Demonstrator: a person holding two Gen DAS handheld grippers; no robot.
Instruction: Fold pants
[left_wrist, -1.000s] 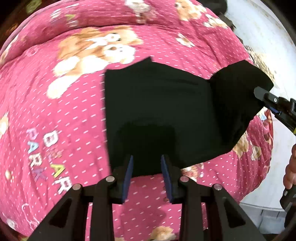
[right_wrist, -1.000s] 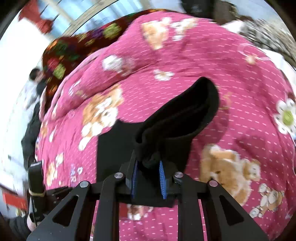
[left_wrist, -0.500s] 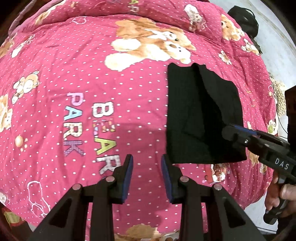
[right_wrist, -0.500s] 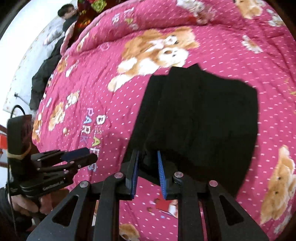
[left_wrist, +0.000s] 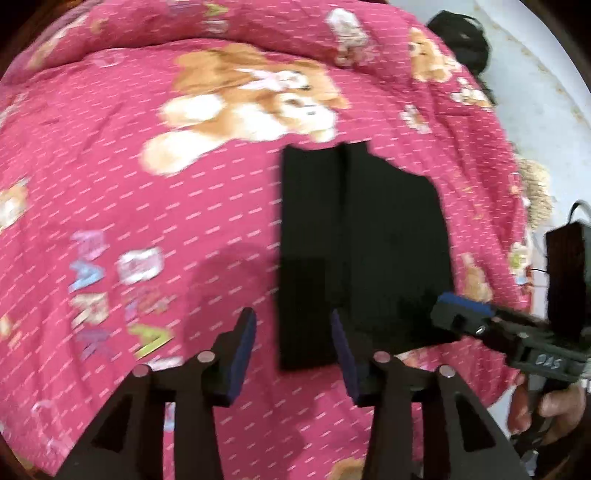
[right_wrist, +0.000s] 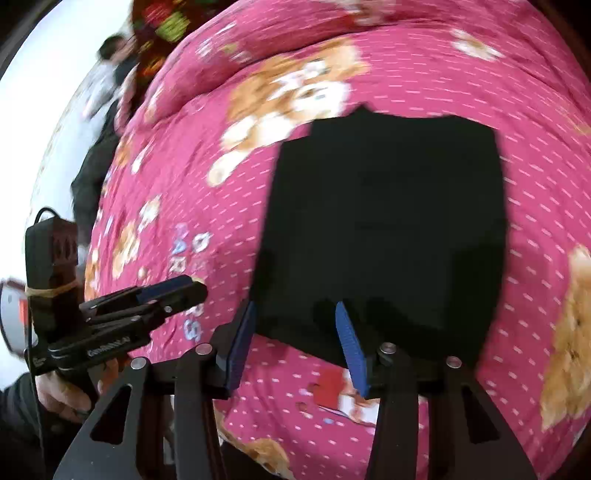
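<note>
The black pants (left_wrist: 362, 243) lie folded into a flat rectangle on the pink bear-print bedspread (left_wrist: 147, 206); they also show in the right wrist view (right_wrist: 384, 229). My left gripper (left_wrist: 293, 349) is open and empty, hovering just in front of the pants' near left edge. My right gripper (right_wrist: 295, 341) is open and empty at the pants' near edge; in the left wrist view it (left_wrist: 461, 314) shows at the pants' near right corner. The left gripper (right_wrist: 162, 295) appears at left in the right wrist view.
The bedspread's near edge drops off just behind both grippers. A white wall (left_wrist: 546, 110) stands right of the bed. A dark patterned blanket (right_wrist: 162, 26) and a person (right_wrist: 107, 51) lie at the bed's far left end.
The right gripper laid the lifted pant end over the rest, then opened and let go. The left gripper moved right, back towards the pants. The pants now lie flat.
</note>
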